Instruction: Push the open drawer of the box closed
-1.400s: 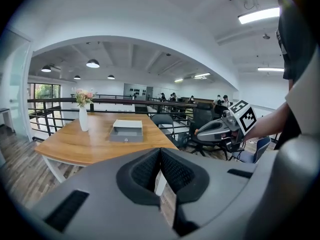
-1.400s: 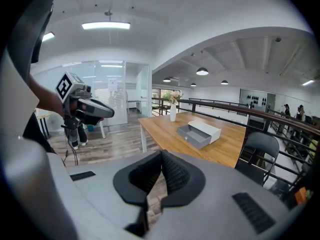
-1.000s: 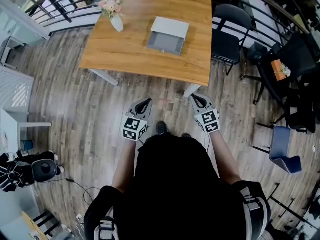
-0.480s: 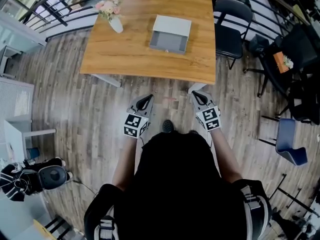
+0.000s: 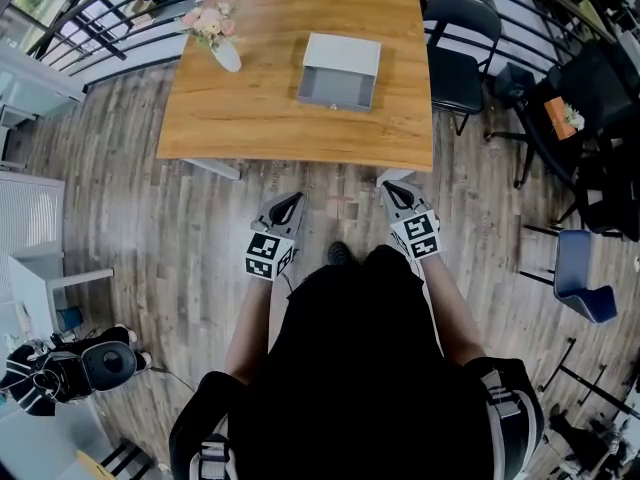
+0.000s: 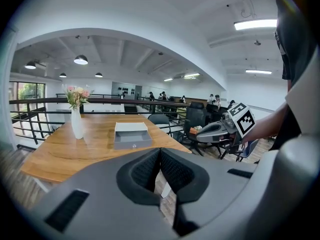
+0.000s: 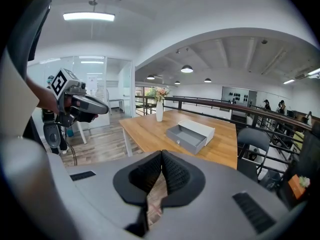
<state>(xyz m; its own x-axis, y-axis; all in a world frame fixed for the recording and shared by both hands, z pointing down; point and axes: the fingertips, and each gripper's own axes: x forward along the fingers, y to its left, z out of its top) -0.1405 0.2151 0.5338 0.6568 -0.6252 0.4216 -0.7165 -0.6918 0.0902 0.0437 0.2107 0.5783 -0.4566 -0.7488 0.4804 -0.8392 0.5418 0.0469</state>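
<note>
Left gripper [image 6: 160, 153]: the 2 black ribbed jaws are pressing together at the tips and gripping nothing. Right gripper [image 7: 162, 155]: the same, jaws are meeting tip to tip with nothing between them.

Both grippers are hanging low in front of the person, over the grey-brown plank floor [image 5: 150, 228]. They are sitting just short of the near edge of the orange-brown wooden table [image 5: 250, 113], pointing toward it, touching neither it nor each other.

The white rectangular box [image 5: 343, 53] is sitting on the tabletop, right of centre, about midway between the near and far edges and well apart from both grippers. Its grey drawer [image 5: 335, 90] is standing pulled out toward the near edge, with the front panel and small knob facing the person.

A white vase of pink flowers [image 5: 222, 43] is standing upright near the far-left corner, well apart from the box. A black chair [image 5: 460, 53] is standing beside the tabletop's right edge. A black metal railing [image 5: 110, 18] is running past the far-left corner.
</note>
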